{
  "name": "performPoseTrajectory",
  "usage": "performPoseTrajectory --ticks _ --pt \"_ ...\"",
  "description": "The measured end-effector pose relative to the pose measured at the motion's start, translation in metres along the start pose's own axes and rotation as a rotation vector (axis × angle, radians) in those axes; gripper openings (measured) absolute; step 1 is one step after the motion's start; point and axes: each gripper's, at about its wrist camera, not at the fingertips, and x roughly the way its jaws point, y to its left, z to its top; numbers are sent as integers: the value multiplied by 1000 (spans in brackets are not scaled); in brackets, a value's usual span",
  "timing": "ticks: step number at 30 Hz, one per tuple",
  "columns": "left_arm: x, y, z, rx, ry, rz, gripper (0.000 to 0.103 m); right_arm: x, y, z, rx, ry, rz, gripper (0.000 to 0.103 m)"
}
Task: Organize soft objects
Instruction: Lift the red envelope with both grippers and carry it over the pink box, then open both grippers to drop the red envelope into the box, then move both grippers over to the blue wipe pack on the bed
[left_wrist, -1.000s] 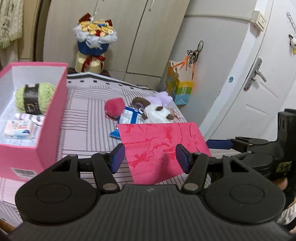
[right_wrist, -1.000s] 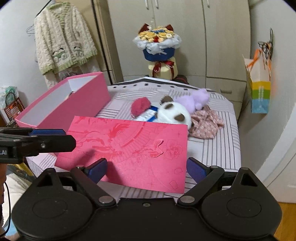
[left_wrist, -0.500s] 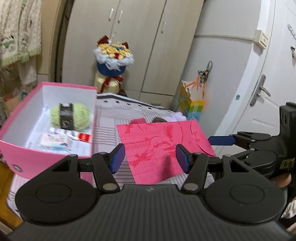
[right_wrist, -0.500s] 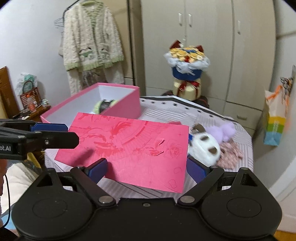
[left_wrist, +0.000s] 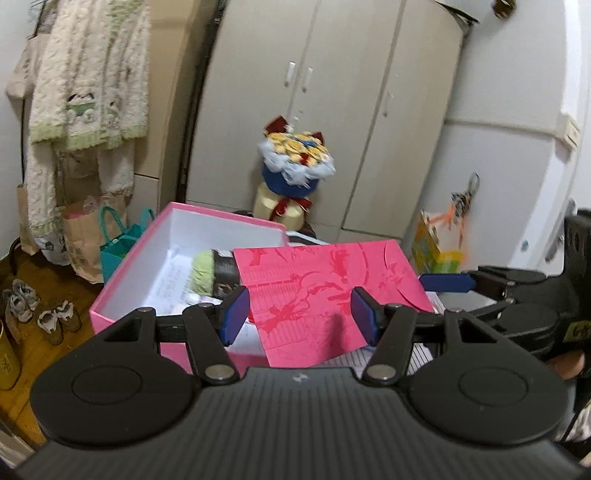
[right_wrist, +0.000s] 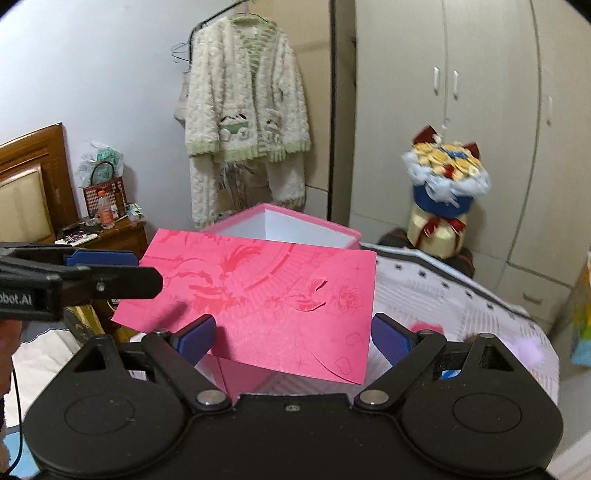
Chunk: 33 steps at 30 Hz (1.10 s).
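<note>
Since a second ago both tongs have carried the flat pink card with the red pressed pattern away from the striped bedcover, and it now hangs partly over the open pink cardboard box.

From the left wrist, the left tongs have their blue pads spread, with the card's near end between them. Whether they squeeze it I cannot tell. Ahead and to the left of the pads, the green ball of yarn with a black band lies inside the box, half under the card.

From the right wrist, the right tongs are also spread. The card lies between the pads and seems to touch the right one, but a real grip I cannot confirm. Right of the pads, blurred pink and purple soft things lie on the bedcover, outside the box.

I judge the card thin. If the two tongs drift apart or tilt differently it may bend or slip out. It could also land crooked on the yarn.
</note>
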Motion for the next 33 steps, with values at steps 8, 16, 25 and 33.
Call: performPoseTrajectory --ticks 8,16,25,33 --pt "23 32 17 -12 4 51 58 51 2 24 32 -6 48 94" --pt "52 68 14 -73 71 100 57 108 5 38 -11 28 110 92" --pt "98 96 -1 -191 219 9 41 151 20 44 -131 99 164 78" --pt "97 82 11 -44 251 87 41 148 17 46 -117 158 175 78"
